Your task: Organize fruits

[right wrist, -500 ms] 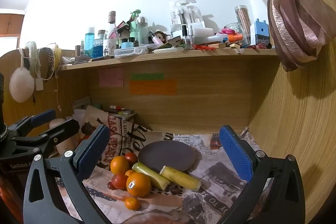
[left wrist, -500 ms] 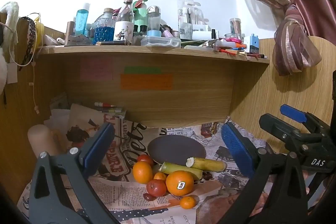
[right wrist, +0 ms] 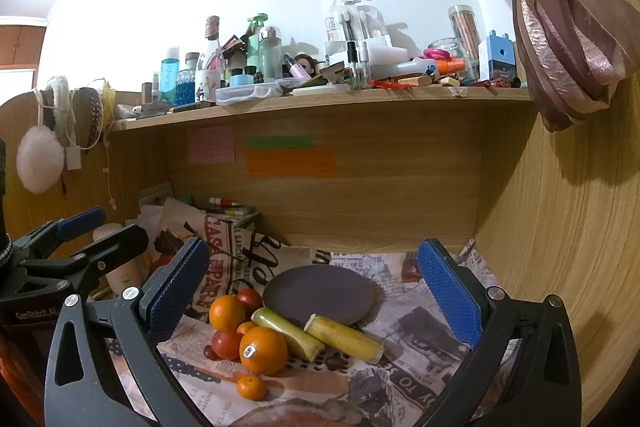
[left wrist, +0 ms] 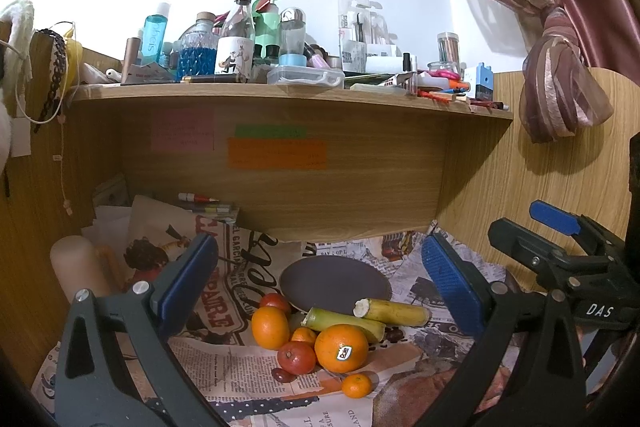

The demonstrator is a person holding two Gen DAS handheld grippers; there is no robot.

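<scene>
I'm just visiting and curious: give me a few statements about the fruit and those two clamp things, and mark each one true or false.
1. The plate has fruit piled on it. False: it is bare; the fruit lies on the newspaper beside it.
2. The sticker orange bears a small label. True.
3. The left gripper is shut on a tomato. False: its jaws stand wide apart, holding nothing.
4. Two cane pieces lie side by side near the plate. True.
5. The right gripper is open. True.
6. The shelf above is bare. False: bottles and clutter crowd it.
</scene>
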